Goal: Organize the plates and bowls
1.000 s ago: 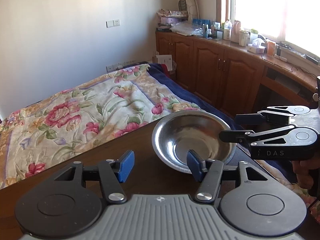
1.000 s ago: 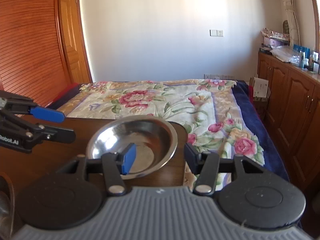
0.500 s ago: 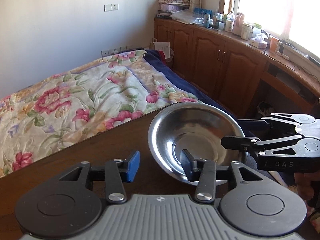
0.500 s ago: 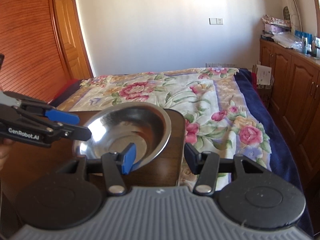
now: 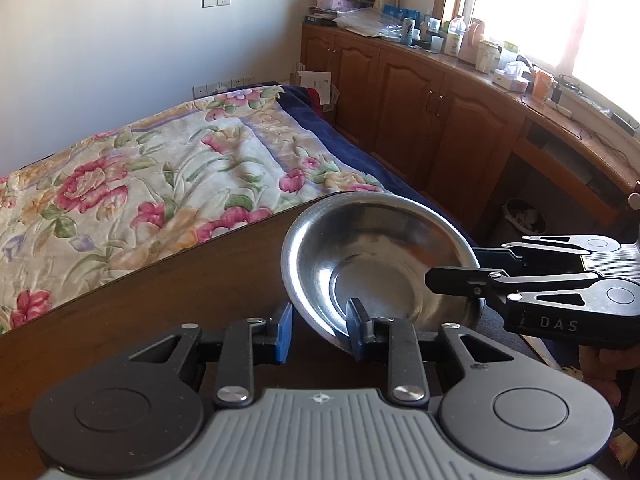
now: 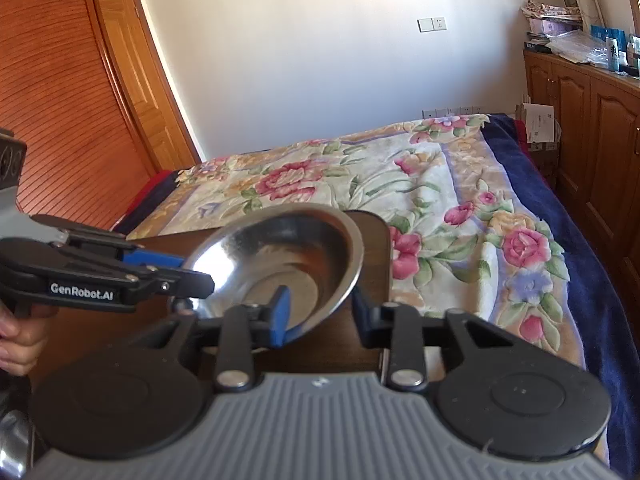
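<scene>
A stainless steel bowl (image 5: 380,264) is lifted and tilted above the corner of the dark wooden table (image 5: 168,304). My left gripper (image 5: 320,334) straddles the bowl's near rim, its jaws narrowed around the rim with a gap still showing. My right gripper (image 6: 322,314) straddles the opposite rim in the right wrist view, where the bowl (image 6: 288,264) tilts to the left; its jaws stand wider. Each gripper also shows from the side in the other's view, the right one (image 5: 452,270) and the left one (image 6: 188,268).
A bed with a floral quilt (image 5: 168,168) lies just beyond the table edge. Wooden cabinets (image 5: 440,120) with bottles and clutter run along the right under the window. A slatted wooden wardrobe door (image 6: 64,112) stands at the left.
The bowl has risen off the table and tilted. My left gripper's jaws have narrowed around its rim. Both grippers have moved up with it.
</scene>
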### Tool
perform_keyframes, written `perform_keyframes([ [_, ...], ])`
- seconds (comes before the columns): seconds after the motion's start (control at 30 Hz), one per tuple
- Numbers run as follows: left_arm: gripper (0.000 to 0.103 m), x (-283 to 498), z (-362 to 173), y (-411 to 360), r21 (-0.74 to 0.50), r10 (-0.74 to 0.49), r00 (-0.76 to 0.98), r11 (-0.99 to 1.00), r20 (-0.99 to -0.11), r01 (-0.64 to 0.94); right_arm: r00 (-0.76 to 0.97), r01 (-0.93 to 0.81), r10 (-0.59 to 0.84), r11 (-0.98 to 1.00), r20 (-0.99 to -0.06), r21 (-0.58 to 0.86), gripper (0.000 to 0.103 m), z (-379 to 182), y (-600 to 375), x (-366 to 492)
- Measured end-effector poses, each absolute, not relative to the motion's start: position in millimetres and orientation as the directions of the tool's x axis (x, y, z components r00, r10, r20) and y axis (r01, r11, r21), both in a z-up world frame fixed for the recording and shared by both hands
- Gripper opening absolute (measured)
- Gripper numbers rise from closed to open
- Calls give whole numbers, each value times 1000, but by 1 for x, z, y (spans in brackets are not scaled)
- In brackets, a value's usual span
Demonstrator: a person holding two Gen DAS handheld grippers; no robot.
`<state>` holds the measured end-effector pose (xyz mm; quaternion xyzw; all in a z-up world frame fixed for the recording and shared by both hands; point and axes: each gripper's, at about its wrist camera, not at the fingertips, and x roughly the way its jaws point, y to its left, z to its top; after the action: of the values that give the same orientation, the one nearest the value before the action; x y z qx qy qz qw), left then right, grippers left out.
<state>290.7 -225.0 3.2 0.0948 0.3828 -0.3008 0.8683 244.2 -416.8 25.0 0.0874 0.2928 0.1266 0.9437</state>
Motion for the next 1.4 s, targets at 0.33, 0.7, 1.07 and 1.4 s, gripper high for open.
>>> perform_keyframes([
  [0.33, 29, 297, -3, -225, -65, -438, 518, 806, -735, 588, 801, -186, 282, 956, -528, 228, 26, 30, -416, 246],
  [0.7, 28, 287, 14, -217, -77, -456, 538, 809, -709, 583, 806, -191, 287, 954, -517, 232, 26, 38, -413, 241],
  [1.07, 28, 249, 51, -190, -75, -476, 585, 813, -657, 577, 824, -215, 288, 956, -489, 201, 26, 70, -394, 219],
  [1.4, 28, 215, 74, -157, -99, -499, 603, 814, -622, 572, 820, -243, 306, 951, -483, 190, 26, 90, -376, 196],
])
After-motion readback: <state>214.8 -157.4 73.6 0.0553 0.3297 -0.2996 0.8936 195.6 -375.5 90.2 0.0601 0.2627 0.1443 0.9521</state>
